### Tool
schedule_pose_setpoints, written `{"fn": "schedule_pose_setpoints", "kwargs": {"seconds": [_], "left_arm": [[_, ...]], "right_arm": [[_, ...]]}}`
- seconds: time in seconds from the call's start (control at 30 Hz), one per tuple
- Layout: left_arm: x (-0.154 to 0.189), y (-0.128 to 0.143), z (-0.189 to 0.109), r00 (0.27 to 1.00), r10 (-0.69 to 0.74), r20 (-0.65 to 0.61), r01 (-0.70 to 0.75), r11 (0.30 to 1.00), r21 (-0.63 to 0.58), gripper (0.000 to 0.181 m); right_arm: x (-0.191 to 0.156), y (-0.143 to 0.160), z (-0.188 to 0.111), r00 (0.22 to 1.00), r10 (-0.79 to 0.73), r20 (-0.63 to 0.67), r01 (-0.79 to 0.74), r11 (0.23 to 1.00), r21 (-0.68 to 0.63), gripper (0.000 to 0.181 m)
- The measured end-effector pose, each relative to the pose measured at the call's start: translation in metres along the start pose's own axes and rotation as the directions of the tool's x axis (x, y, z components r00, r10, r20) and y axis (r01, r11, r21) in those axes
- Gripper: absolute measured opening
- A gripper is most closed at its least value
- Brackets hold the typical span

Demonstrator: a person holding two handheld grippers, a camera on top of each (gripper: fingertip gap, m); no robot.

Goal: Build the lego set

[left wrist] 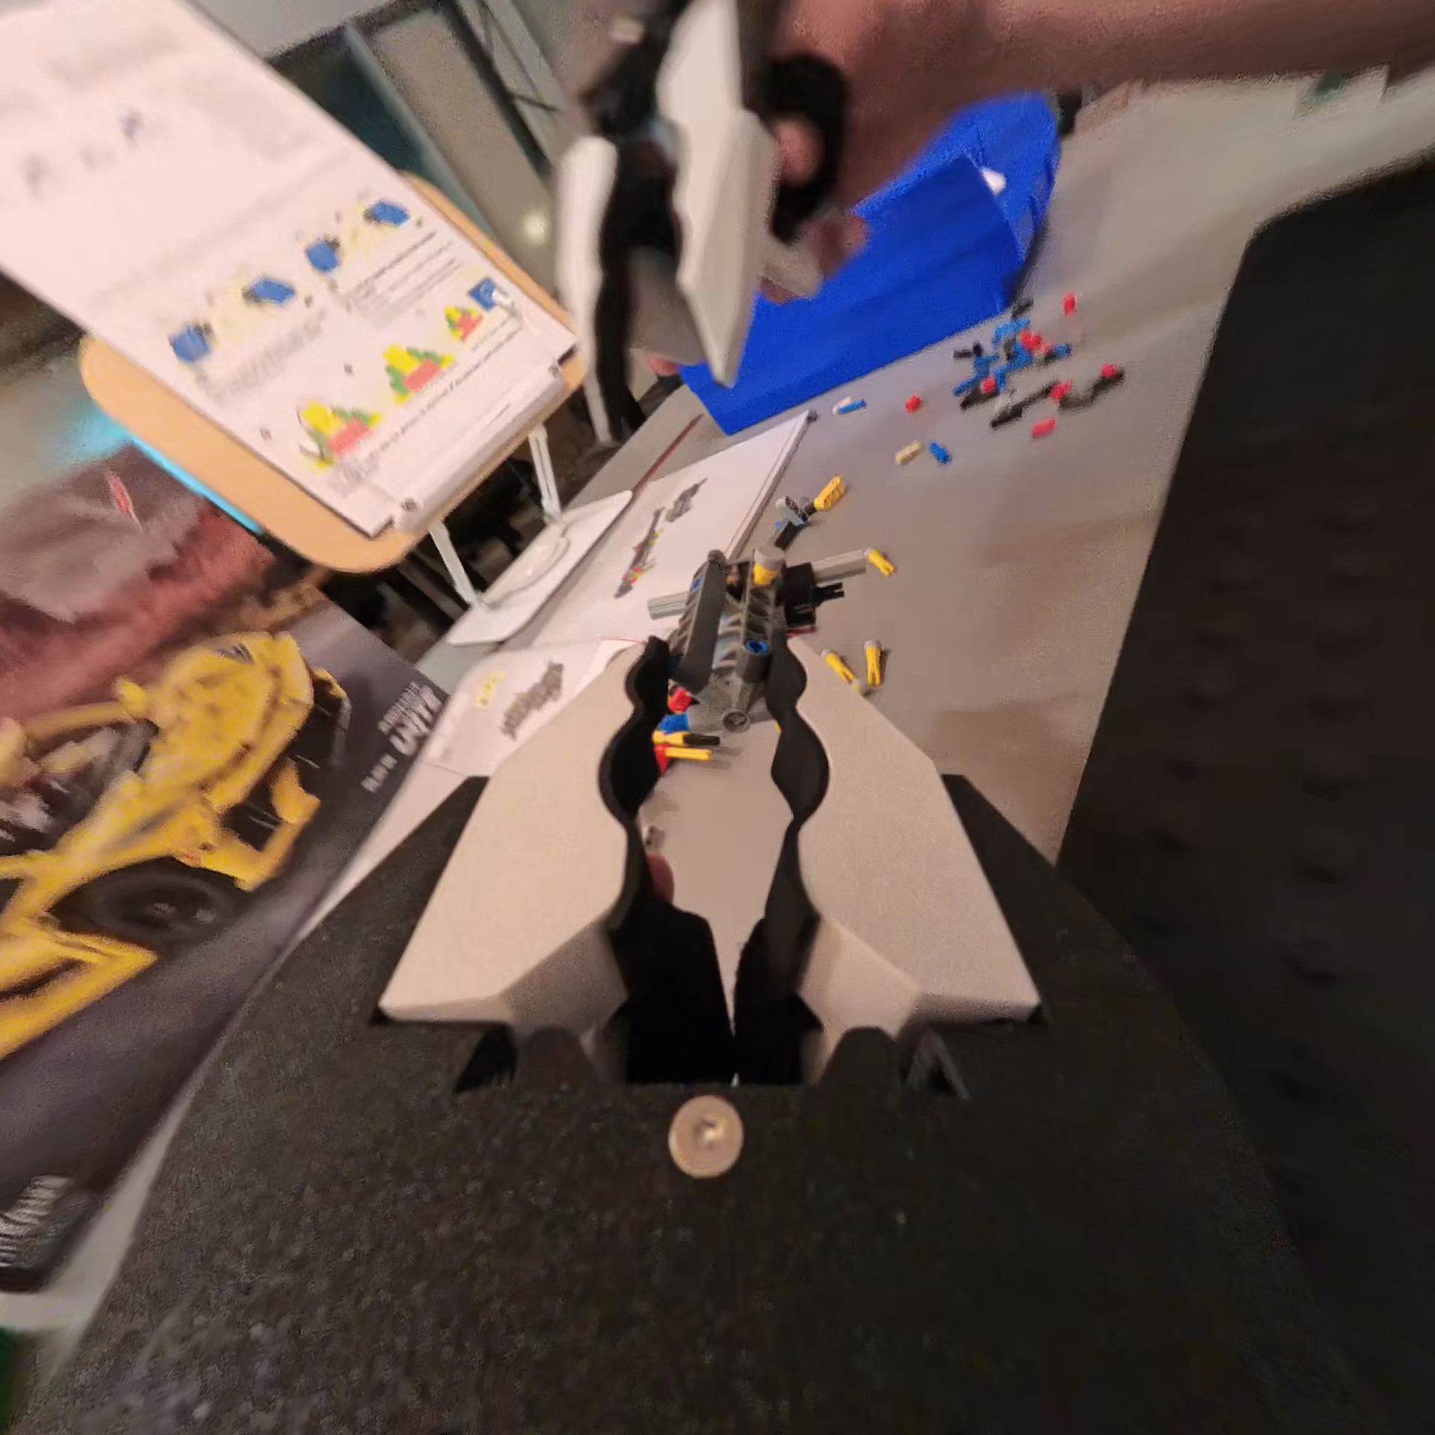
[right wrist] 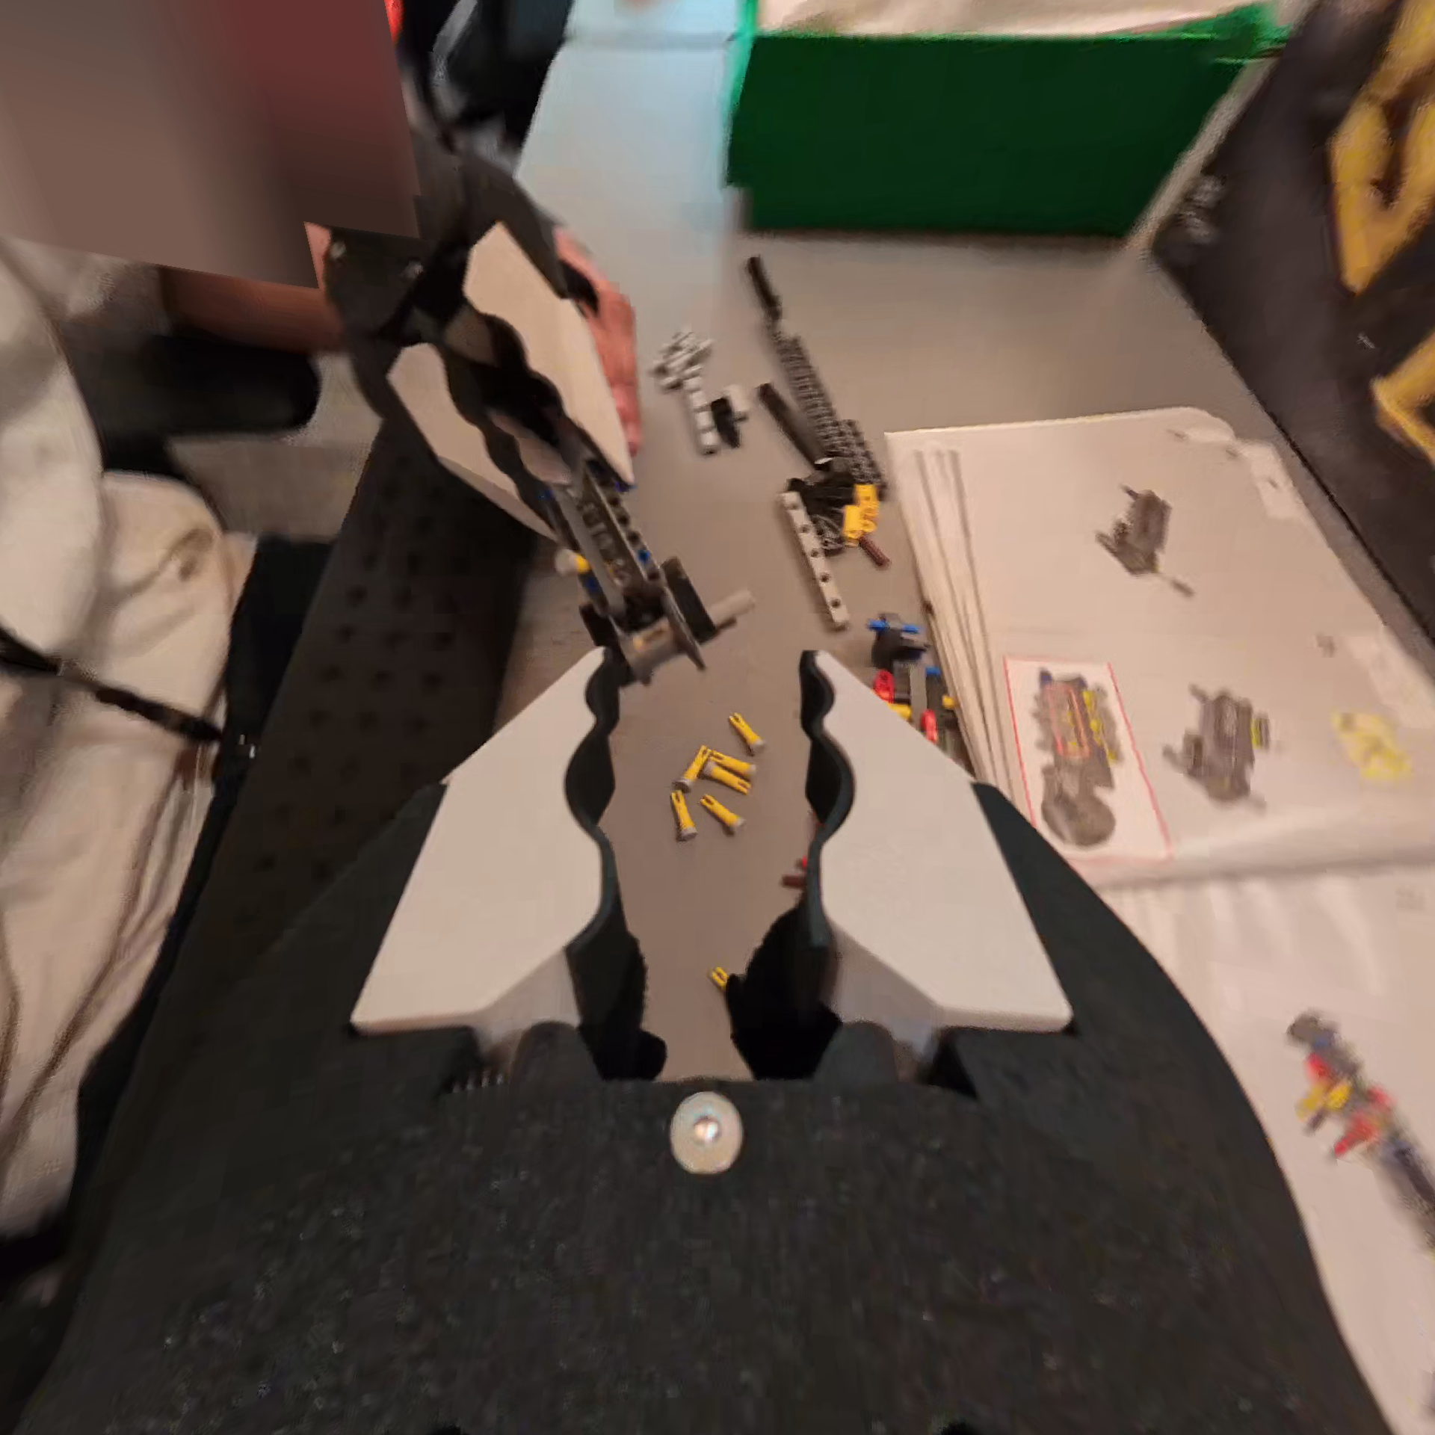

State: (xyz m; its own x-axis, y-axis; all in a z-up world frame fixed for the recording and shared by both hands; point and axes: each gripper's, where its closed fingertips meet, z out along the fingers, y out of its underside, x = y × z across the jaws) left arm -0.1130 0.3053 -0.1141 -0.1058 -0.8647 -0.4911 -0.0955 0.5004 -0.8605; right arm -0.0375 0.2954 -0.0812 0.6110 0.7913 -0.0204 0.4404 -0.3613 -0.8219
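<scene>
Left tongs [left wrist: 718, 675] clamp the grey Technic subassembly [left wrist: 738, 621], right tongs [right wrist: 703, 675] hover wide over yellow pins [right wrist: 718, 780] on the surface [right wrist: 971, 334] — pin-picking next, needing a precise pinch.

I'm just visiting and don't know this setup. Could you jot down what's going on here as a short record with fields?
Left gripper: shut on the grey lego assembly, held above the table
Right gripper: open, empty, over the loose yellow pins
Other parts: small red, blue and black pieces scattered by a blue bin
Paper: instruction sheets flat on the table
</scene>
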Motion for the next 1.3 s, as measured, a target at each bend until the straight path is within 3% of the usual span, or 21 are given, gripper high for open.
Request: {"fn": "schedule_pose_setpoints", "kwargs": {"seconds": [0.07,0.17,0.43,0.73,0.87,0.97,1.1,1.17,1.3], "left_arm": [[-0.006,0.004,-0.001,0.989,-0.143,-0.044,0.143,0.99,-0.004,0.024],[-0.009,0.005,-0.004,0.967,-0.242,-0.082,0.243,0.97,0.008,0.024],[-0.015,0.016,-0.003,0.96,-0.274,-0.055,0.273,0.962,-0.031,0.024],[-0.009,0.02,0.002,0.98,-0.197,-0.041,0.194,0.979,-0.061,0.024],[-0.006,0.018,0.003,0.995,-0.098,-0.018,0.096,0.993,-0.065,0.024],[-0.004,0.024,0.006,0.999,-0.048,0.002,0.048,0.993,-0.106,0.024],[-0.008,0.03,0.009,0.998,0.024,0.057,-0.014,0.987,-0.161,0.024],[-0.011,0.028,0.009,0.989,0.098,0.108,-0.078,0.981,-0.178,0.024],[-0.016,0.024,0.006,0.949,0.251,0.191,-0.209,0.954,-0.215,0.024]], "right_arm": [[0.009,0.021,-0.003,0.987,0.147,-0.06,-0.142,0.987,0.081,0.046],[0.002,0.064,0.008,0.952,0.294,-0.083,-0.289,0.955,0.065,0.043],[-0.017,0.127,0.037,0.959,0.204,-0.198,-0.236,0.96,-0.152,0.027],[-0.011,0.119,0.058,0.979,0.135,-0.151,-0.162,0.97,-0.182,0.026],[-0.012,0.117,0.063,0.984,0.095,-0.149,-0.122,0.975,-0.184,0.008],[-0.011,0.116,0.058,0.979,0.041,-0.201,-0.086,0.971,-0.223,0.007],[-0.02,0.052,0.043,0.962,0.041,-0.269,-0.066,0.994,-0.085,0.007],[-0.027,0.019,0.044,0.955,0.118,-0.272,-0.123,0.992,-0.001,0.007],[-0.03,0.009,0.066,0.901,0.292,-0.32,-0.294,0.955,0.043,0.007]]}}
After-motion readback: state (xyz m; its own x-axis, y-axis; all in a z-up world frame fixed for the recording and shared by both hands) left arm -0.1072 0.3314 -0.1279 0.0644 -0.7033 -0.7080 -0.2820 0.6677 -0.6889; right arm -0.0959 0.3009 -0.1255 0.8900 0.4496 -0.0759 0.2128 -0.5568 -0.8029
